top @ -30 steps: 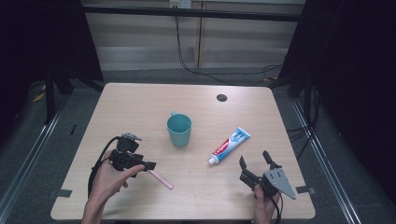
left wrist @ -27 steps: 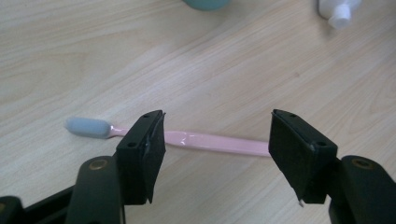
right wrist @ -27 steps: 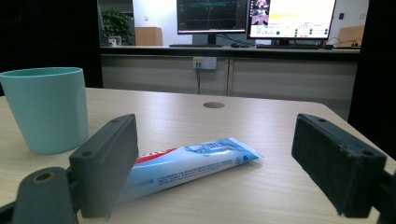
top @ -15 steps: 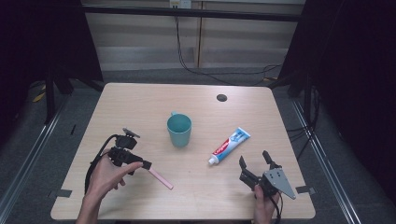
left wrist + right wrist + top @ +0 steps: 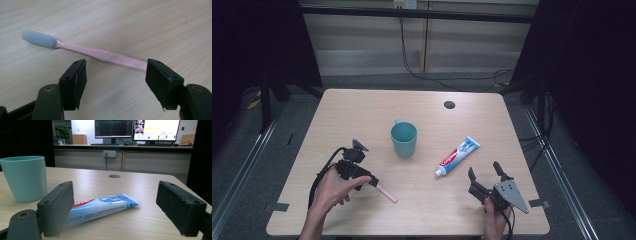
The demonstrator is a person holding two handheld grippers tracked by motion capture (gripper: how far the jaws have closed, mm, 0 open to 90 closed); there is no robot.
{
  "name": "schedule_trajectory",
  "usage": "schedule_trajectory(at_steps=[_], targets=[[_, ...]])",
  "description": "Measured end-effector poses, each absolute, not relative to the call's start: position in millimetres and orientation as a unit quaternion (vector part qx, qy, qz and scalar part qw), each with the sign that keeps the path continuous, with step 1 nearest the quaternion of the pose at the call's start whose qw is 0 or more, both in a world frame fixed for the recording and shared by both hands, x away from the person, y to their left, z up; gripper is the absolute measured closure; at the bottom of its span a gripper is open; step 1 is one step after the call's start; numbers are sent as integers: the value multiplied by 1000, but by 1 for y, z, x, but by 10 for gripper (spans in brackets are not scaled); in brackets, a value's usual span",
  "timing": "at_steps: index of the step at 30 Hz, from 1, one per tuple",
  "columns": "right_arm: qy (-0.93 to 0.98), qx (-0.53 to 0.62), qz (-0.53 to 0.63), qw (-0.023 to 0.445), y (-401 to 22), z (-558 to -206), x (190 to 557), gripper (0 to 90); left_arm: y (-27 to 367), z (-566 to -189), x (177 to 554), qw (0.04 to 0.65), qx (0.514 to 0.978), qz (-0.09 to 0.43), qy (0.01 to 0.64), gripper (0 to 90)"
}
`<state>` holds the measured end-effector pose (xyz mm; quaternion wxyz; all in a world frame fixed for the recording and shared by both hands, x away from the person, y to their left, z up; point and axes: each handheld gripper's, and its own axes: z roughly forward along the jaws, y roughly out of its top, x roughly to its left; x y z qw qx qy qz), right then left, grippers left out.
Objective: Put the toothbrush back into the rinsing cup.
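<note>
A pink toothbrush [image 5: 107,55] with grey-blue bristles lies flat on the wooden table [image 5: 362,115]; in the high view the toothbrush [image 5: 386,193] sits at the front left. My left gripper [image 5: 370,180] is over its handle end. In the left gripper view that gripper [image 5: 116,68] is open. Its jaws have just been opening, the handle runs across the gap and the pads do not press on it. A teal cup [image 5: 404,139] stands upright mid-table. A toothpaste tube [image 5: 457,156] lies to its right. My right gripper [image 5: 484,170] rests open just short of the tube [image 5: 100,207].
A small round hole [image 5: 449,104] is in the table top near the far edge. Dark frame posts stand on both sides of the table. Each gripper trails a black cable. In the right gripper view the cup [image 5: 25,178] stands left of the jaws.
The left hand has shifted its gripper slightly over the toothbrush handle. The toothbrush, cup, tube and right gripper stay where they were.
</note>
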<state>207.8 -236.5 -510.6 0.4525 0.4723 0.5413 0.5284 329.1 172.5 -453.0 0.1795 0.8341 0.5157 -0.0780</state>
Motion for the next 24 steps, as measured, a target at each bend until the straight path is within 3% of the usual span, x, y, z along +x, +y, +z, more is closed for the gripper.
schedule_trajectory(at_steps=[9, 24], targets=[[541, 473, 528, 453, -236, -511, 208, 140, 169, -459, 329, 171, 833, -105, 515, 302], [541, 472, 528, 454, -236, -511, 208, 140, 164, -464, 337, 158, 841, -104, 507, 256]])
